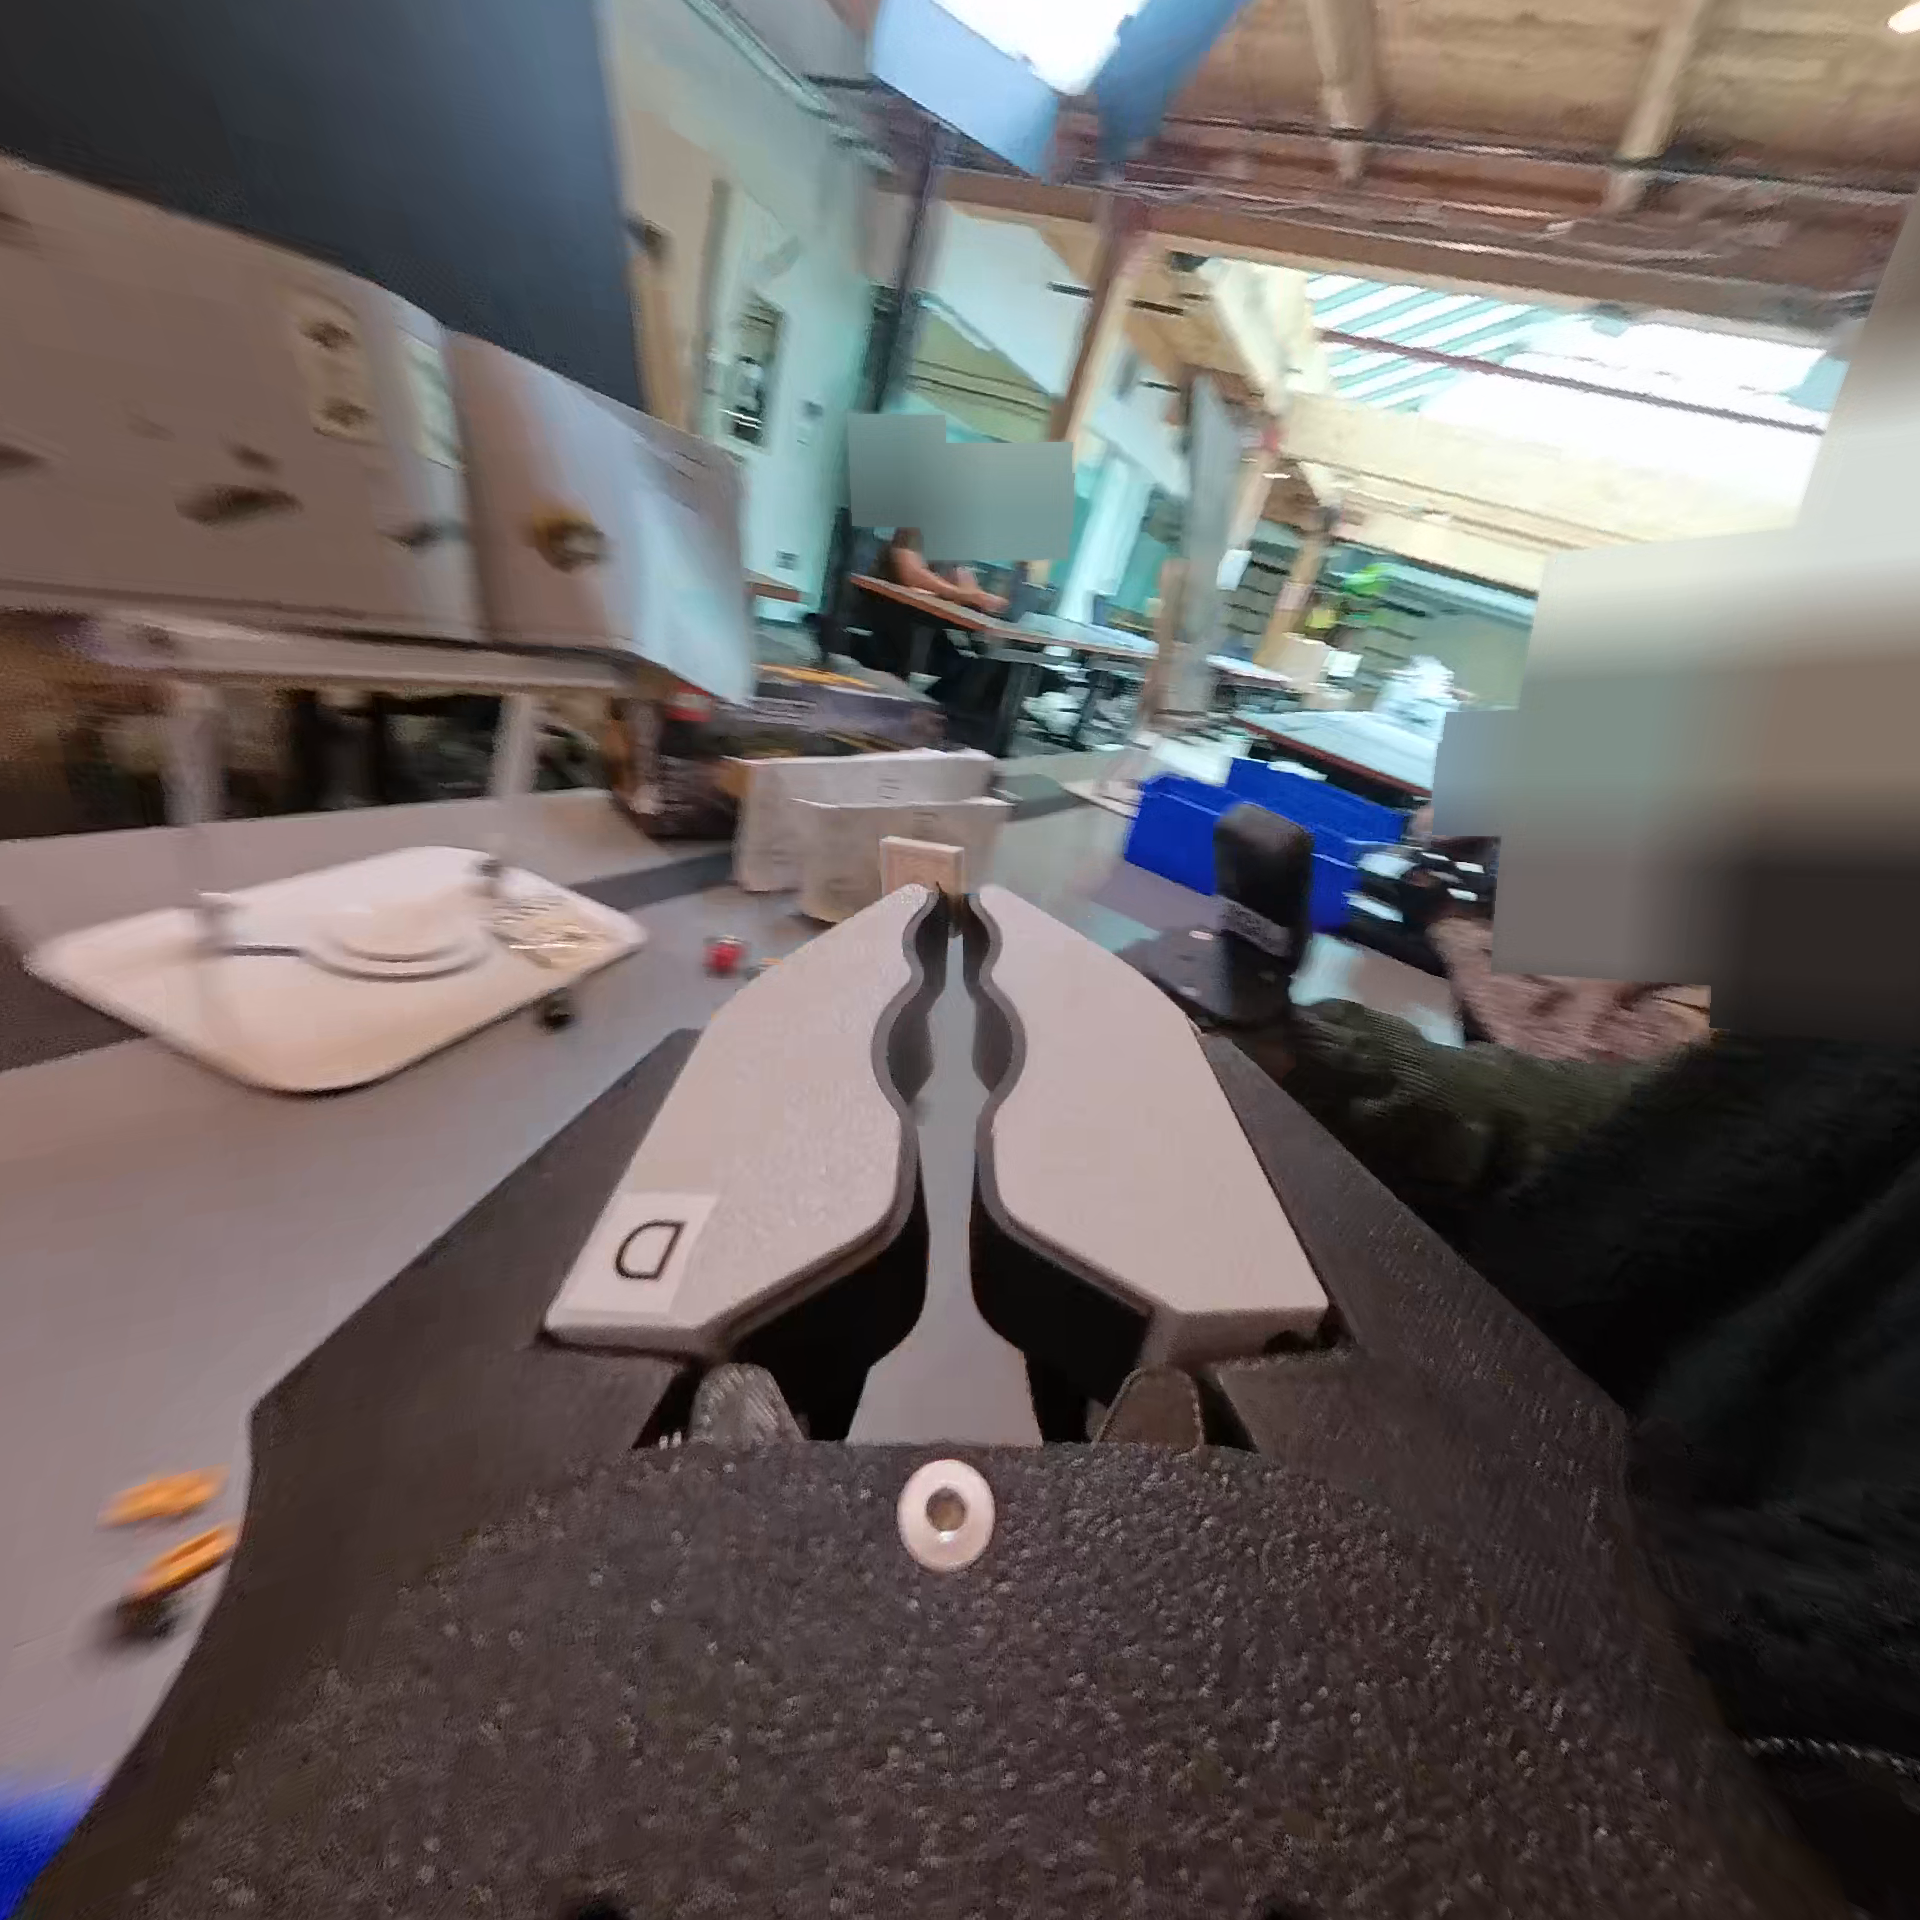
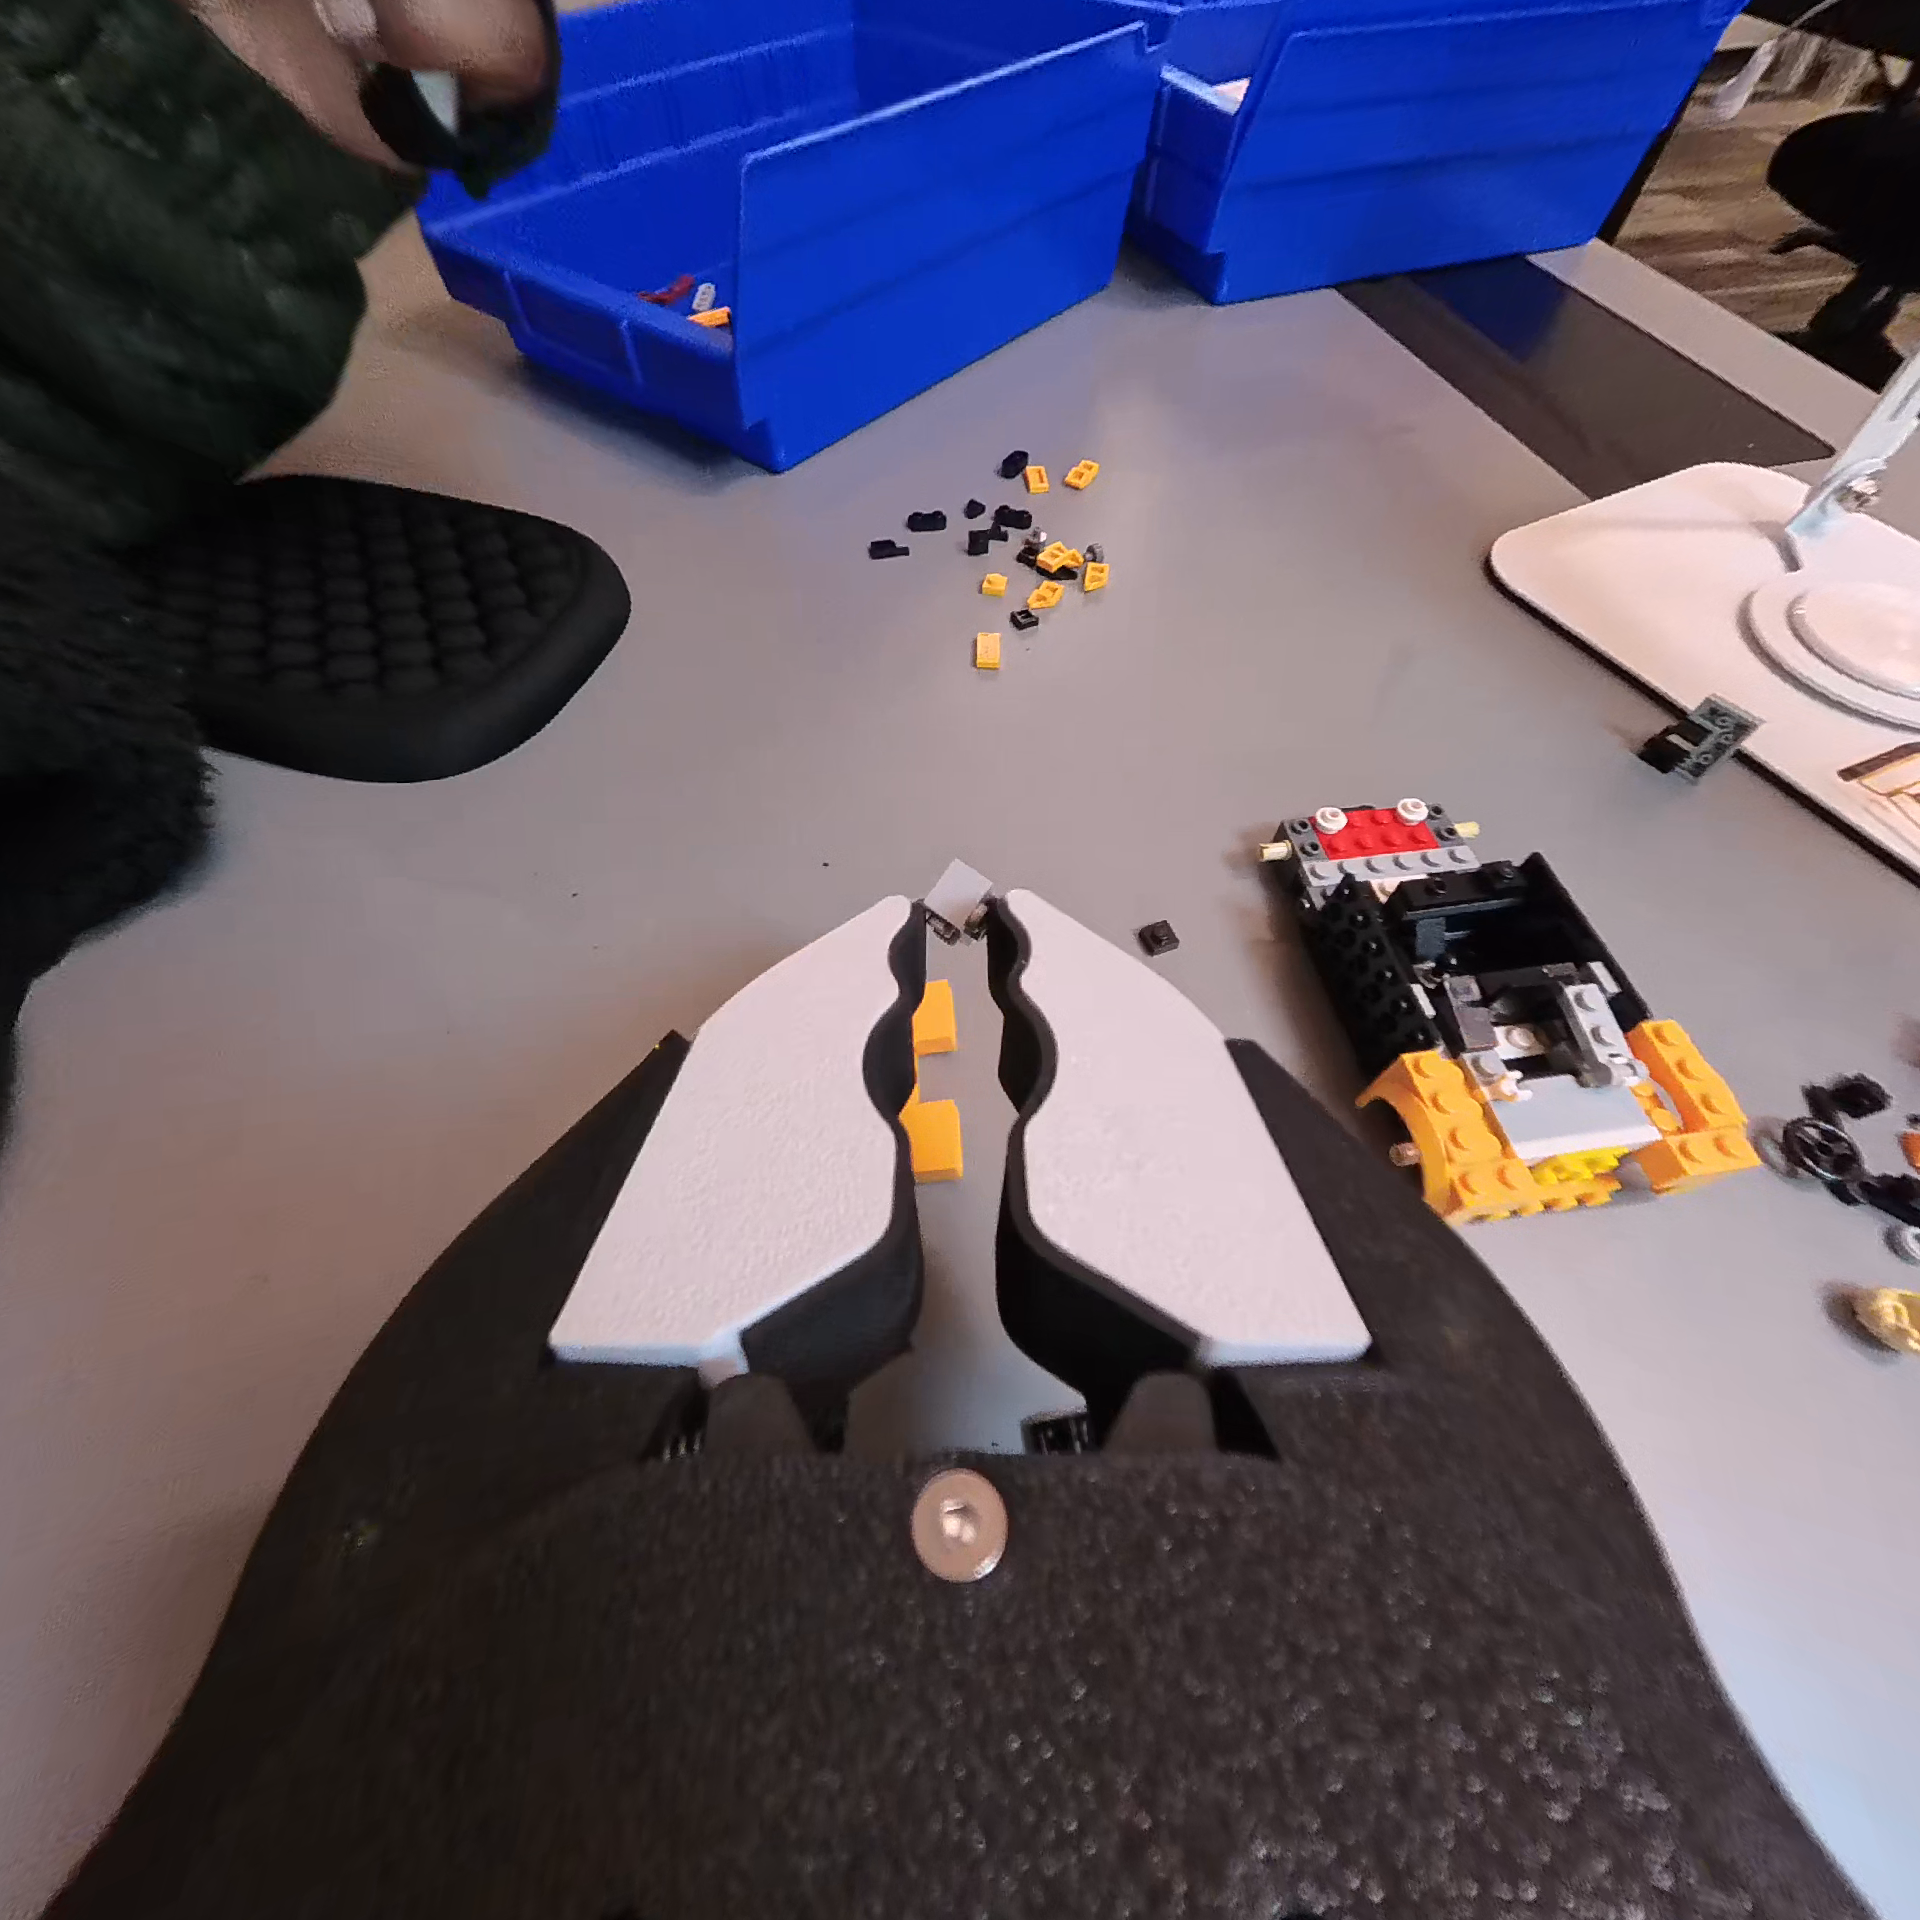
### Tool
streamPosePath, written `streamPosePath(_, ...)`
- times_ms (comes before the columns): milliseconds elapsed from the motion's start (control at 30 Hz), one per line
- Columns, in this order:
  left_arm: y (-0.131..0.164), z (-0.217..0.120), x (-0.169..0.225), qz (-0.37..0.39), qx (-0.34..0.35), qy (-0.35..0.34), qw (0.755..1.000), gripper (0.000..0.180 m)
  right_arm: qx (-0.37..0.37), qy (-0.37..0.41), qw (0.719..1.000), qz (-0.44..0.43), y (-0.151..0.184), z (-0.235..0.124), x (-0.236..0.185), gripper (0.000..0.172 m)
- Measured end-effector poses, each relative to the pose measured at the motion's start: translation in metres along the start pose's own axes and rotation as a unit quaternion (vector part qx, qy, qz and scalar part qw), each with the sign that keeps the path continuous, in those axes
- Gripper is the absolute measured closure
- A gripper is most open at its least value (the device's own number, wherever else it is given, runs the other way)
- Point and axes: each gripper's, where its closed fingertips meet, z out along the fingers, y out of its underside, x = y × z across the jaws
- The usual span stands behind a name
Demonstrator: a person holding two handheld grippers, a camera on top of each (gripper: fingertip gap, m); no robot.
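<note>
While your right hand-held gripper pinches a small grey brick at its tips above the counter, beside the part-built toy car, your left hand-held gripper, raised, is nearly closed on nothing.

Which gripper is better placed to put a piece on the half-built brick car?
Right. The right gripper pinches a small grey brick piece at its tips, low over the table, with the brick car just beside it. The left gripper is raised, nearly shut on nothing, car out of view.
</note>
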Motion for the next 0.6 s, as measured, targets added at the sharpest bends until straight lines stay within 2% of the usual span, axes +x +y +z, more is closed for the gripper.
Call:
streamPosePath(33, -0.008, -0.012, -0.009, 0.014, 0.005, -0.035, 0.999, 0.178, 0.004, 0.001, 1.0, 0.003, -0.001, -0.001, 0.001, 0.161)
streamPosePath(133, -0.022, -0.048, -0.038, 0.043, 0.002, -0.135, 0.99, 0.178, 0.012, -0.005, 1.0, 0.023, -0.003, -0.001, 0.002, 0.161)
streamPosePath(233, -0.022, -0.08, -0.063, 0.033, -0.005, -0.207, 0.978, 0.178, 0.01, 0.0, 0.999, 0.03, -0.002, -0.001, 0.004, 0.161)
streamPosePath(433, 0.022, -0.148, -0.125, -0.02, -0.128, -0.381, 0.916, 0.178, 0.017, 0.005, 0.999, 0.038, -0.004, -0.002, 0.006, 0.161)
streamPosePath(600, 0.045, -0.174, -0.143, -0.035, -0.168, -0.426, 0.889, 0.17, 0.032, -0.002, 0.998, 0.058, -0.006, -0.004, 0.008, 0.161)
